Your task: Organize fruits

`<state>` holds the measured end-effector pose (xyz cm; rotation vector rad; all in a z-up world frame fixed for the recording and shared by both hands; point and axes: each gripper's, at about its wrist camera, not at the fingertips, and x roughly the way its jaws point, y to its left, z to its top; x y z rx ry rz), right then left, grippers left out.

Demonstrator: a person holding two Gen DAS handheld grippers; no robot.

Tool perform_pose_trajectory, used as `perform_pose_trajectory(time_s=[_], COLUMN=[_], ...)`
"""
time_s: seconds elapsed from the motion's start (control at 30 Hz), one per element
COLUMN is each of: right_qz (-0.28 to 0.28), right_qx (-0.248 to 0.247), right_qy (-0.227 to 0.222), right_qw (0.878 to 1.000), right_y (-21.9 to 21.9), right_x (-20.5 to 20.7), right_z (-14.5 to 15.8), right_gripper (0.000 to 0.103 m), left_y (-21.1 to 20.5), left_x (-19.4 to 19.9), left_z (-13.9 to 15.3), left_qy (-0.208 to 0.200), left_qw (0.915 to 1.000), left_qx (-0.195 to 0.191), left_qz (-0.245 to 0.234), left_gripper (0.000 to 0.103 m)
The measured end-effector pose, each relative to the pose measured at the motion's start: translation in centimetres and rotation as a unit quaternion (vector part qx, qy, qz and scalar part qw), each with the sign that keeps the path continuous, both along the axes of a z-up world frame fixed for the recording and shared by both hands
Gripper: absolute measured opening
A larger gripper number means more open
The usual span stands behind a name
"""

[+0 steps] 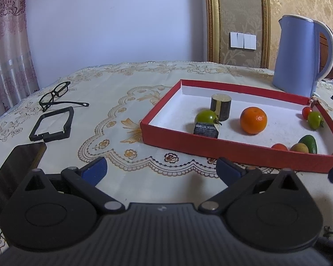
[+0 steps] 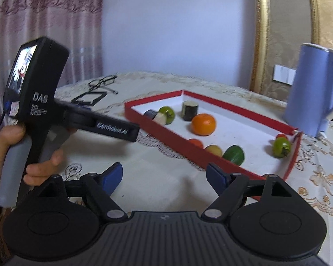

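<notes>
Several small fruits lie in the shallow red cardboard box lid with a white floor (image 1: 166, 143), which sits on the table covered by a cream embroidered cloth (image 1: 122, 110) at centre right of the left wrist view. A round orange tangerine (image 1: 253, 120) rests near the middle, with a green tomato (image 1: 206, 116) left of it beside a dark upright cylinder (image 1: 221, 107) and a small dark block (image 1: 206, 130). A second green tomato (image 1: 314, 120) touches a small red tomato (image 1: 306, 111) at the right edge, and a dark green oval fruit (image 1: 309, 143) sits at the lower right beside a yellowish fruit (image 1: 299, 148). The fruits look light, smooth and soft-skinned, likely to roll or bruise, so a gentle grip across the widest part seems best. The tangerine has no clear long axis; the oval fruit's long axis runs diagonally, toward the upper left in the right wrist view, and should be pinched across its short side. The left hand-held gripper (image 1: 162, 171) hovers spread wide and empty over the cloth below the lid; the right hand-held gripper (image 2: 165, 176) is likewise spread and empty near the lid's lower corner.
</notes>
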<state>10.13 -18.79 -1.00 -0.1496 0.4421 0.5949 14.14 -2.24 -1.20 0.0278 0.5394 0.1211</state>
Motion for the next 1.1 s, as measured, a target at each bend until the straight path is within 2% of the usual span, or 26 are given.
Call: perform_pose_trajectory(time_s=[0.17, 0.5, 0.83, 0.9, 1.1], right_qz=[0.028, 0.033, 0.027, 0.024, 0.021], right_qx=[-0.029, -0.053, -0.057, -0.057, -0.046], right_qy=[0.020, 0.038, 0.054, 0.059, 0.078], right_qw=[0.999, 0.997, 0.997, 0.996, 0.996], right_y=[0.7, 1.4, 1.4, 1.4, 1.0], right_x=[0.3, 0.7, 1.5, 1.7, 2.3], right_z=[-0.4, -0.9, -1.1, -1.2, -1.3], right_gripper=[0.083, 0.089, 0.097, 0.103, 0.103], left_y=[0.1, -0.1, -0.3, -0.3, -0.1], left_x=[0.0, 0.0, 0.0, 0.0, 0.0], left_z=[0.0, 0.0, 0.0, -0.1, -0.1], left_qy=[0.001, 0.001, 0.003, 0.003, 0.004], left_qw=[1.0000, 1.0000, 0.9999, 0.9999, 0.9999], left_qx=[-0.002, 0.001, 0.002, 0.001, -0.002], left_qz=[0.000, -0.007, -0.013, -0.014, -0.016], left_gripper=[0.103, 0.103, 0.103, 0.103, 0.103])
